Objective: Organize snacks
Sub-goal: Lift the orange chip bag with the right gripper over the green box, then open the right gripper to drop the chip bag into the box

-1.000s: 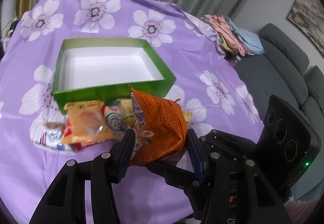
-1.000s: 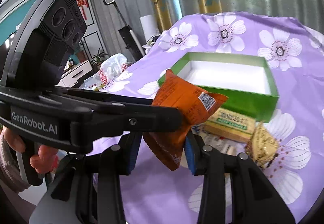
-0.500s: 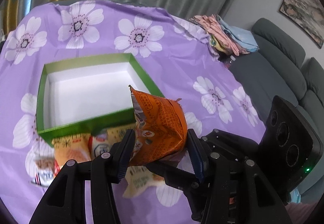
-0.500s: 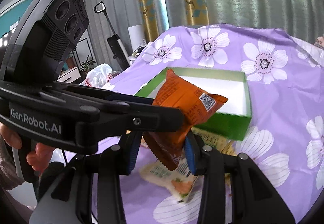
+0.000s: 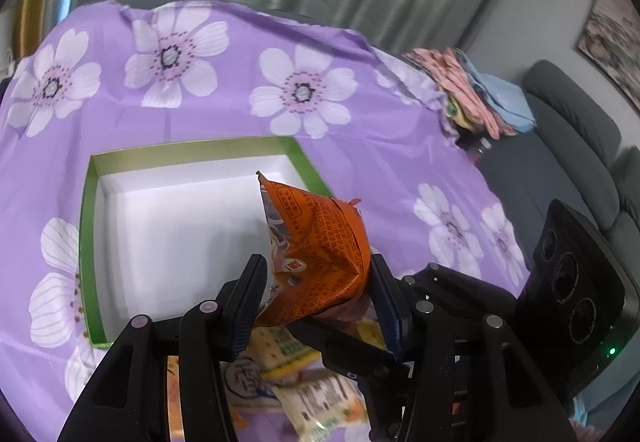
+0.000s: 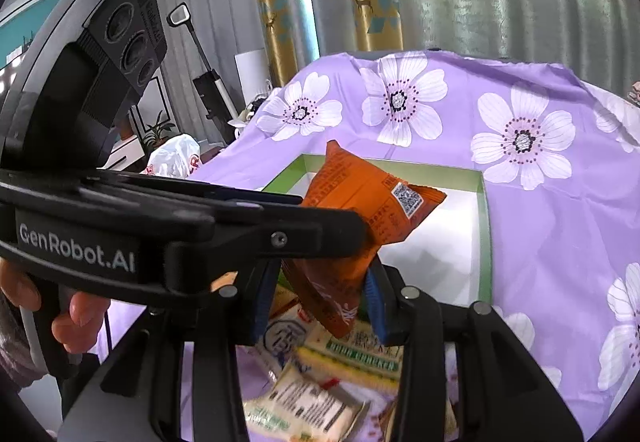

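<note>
Both grippers pinch one orange packet (image 5: 320, 254) at once, and it hangs in the air above the near end of the box (image 5: 90, 242). The left gripper (image 5: 316, 298) has its jaws pressed against the packet's two sides, the crimped top edge standing up between them. From the right wrist view the same packet (image 6: 360, 202) shows its back with a QR code, and the right gripper (image 6: 320, 302) has its jaws closed on the packet's lower end; the left gripper's arm (image 6: 240, 226) crosses in front at mid-height, with the person's left hand (image 6: 76, 314) on its handle.

The box is green outside, white inside, open-topped, and sits on the table (image 5: 360, 146) under a purple cloth printed with white flowers. Nothing lies in the part of the box that shows.

On the cloth just in front of the box's near wall, below the grippers, lies a loose heap of snacks (image 6: 328, 374): a pale packet with green lettering, a white one with a round blue mark, and others overlapping them. The same heap (image 5: 304, 382) shows blurred behind the left fingers.

A stack of folded cloths (image 5: 472, 94) sits at the table's far right edge, beside a grey sofa (image 5: 572, 146).
</note>
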Demonstrator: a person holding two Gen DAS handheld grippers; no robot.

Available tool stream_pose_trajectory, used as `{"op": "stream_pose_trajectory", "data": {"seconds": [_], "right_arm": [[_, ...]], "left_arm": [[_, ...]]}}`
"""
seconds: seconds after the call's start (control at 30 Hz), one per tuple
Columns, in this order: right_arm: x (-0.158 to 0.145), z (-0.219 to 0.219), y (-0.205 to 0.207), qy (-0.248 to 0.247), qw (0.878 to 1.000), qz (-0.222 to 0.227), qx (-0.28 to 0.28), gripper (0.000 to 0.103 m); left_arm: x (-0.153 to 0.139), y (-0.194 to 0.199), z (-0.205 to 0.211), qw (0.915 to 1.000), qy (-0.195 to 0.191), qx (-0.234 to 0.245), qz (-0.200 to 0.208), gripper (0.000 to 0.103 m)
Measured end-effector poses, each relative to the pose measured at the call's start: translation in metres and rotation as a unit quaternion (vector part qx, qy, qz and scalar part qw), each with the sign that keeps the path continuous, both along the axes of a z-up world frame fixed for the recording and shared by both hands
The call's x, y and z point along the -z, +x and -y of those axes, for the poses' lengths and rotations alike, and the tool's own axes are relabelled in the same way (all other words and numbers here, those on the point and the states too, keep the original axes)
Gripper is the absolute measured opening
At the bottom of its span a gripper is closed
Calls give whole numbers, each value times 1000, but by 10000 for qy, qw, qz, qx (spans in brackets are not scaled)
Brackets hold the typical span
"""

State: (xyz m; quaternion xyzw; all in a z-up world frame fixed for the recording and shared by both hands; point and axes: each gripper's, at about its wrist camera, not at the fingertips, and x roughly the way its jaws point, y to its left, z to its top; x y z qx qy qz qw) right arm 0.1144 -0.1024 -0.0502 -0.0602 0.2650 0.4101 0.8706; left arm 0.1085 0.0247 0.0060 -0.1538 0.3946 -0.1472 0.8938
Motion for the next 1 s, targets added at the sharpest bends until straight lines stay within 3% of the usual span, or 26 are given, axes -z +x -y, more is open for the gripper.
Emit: {"op": "stream_pose_trajectory", "data": {"seconds": [0.17, 0.2, 0.23, 0.3, 0.33, 0.37, 0.73, 1.0], "right_arm": [[5, -20, 18, -143, 9999, -67, 34, 48], [6, -23, 19, -190, 9998, -54, 52, 53], [7, -26, 21, -266, 9996, -29, 110, 66], [10, -29, 20, -465, 9985, 70, 280, 77], [10, -27, 20, -514, 9981, 100, 316, 77], [10, -23, 17, -528, 9981, 86, 318, 77], [0, 53, -15, -168, 9965, -83, 809, 82], [0, 98, -47, 132, 9932, -305, 1112, 87]], "left_arm": [[8, 18, -13, 9996, -18, -272, -95, 52], [10, 21, -15, 9994, -14, -314, -117, 52], [12, 24, -16, 9992, 10, -374, -152, 54], [15, 26, -20, 9983, 86, -516, -252, 72], [16, 24, -22, 9981, 106, -560, -237, 83], [15, 20, -24, 9979, 136, -601, -187, 84], [-1, -28, -40, 9951, 433, -886, 30, 93], [7, -60, -34, 9938, 587, -924, -189, 93]]}}
